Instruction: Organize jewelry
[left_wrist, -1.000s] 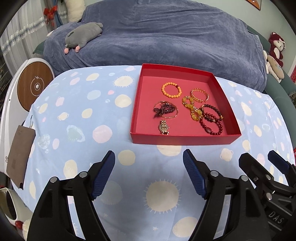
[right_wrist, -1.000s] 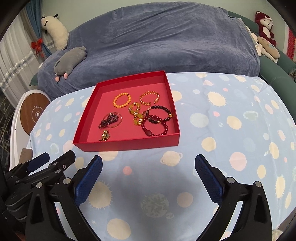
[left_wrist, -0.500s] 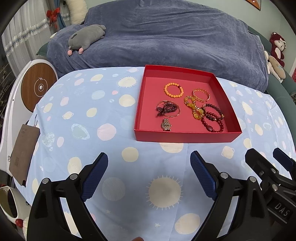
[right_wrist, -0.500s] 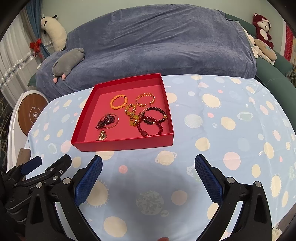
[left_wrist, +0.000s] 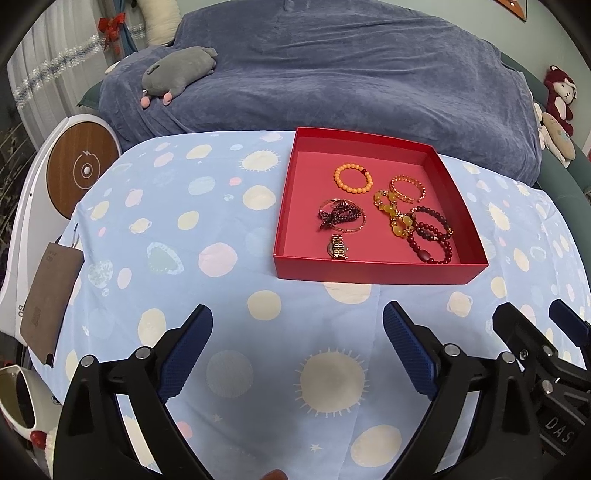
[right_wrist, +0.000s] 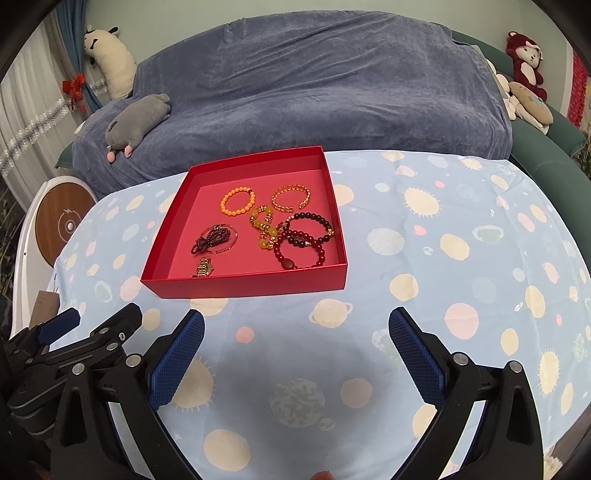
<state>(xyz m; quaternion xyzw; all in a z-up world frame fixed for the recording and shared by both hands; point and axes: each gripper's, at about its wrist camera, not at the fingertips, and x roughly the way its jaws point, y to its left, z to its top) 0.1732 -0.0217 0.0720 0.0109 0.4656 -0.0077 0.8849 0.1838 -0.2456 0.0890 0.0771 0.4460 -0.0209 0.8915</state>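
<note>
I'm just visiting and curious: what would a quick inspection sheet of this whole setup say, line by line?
Surface: table under a light blue cloth printed with suns and planets.
Job's things: open red tray holding an orange bead bracelet, a gold chain bracelet, a yellow bead strand, dark red bead bracelets, a dark bead bundle and a small gold watch.
Clutter: brown tag hanging at the cloth's left edge.
Grippers: left gripper and right gripper both open, empty, short of the tray.
Cables: nothing seen.
Surroundings: sofa under a blue-grey cover, grey plush toy, more soft toys, a white device with a round wooden face.
</note>
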